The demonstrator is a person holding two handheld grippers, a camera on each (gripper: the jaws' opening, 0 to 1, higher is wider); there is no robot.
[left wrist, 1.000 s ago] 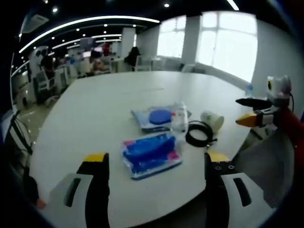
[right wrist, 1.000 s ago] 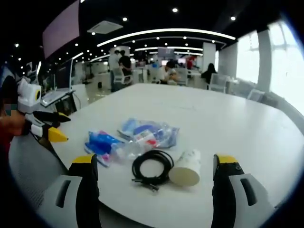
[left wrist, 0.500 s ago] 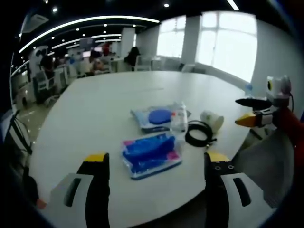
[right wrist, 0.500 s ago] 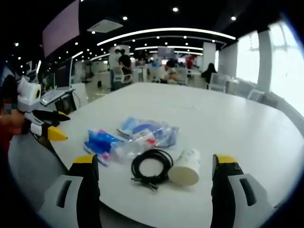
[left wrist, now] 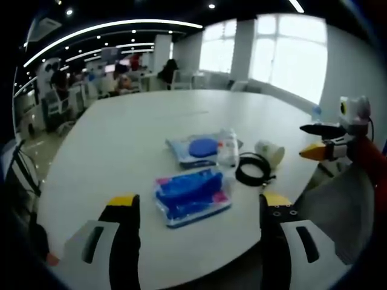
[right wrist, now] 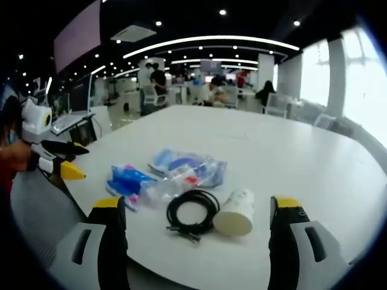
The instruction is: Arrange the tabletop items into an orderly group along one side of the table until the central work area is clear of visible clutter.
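Nothing has really moved since a second ago: both the left gripper (left wrist: 193, 208) and right gripper (right wrist: 196, 211) hang wide apart over the near edge of the smooth white table (left wrist: 121, 139), holding nothing. Near that edge sit two crinkly blue plastic packs (left wrist: 192, 194), a clear bottle (right wrist: 169, 184), a coiled black cable (right wrist: 193, 215) and a tipped-over white paper cup (right wrist: 234, 212).

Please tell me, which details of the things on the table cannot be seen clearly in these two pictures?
- Print on the blue packet: blurred, left gripper view.
- Ends of the black cable: too small, right gripper view.
- Inside of the paper cup lying on its side: too dim to read.
- Clear bottle: its label is blurred, right gripper view.
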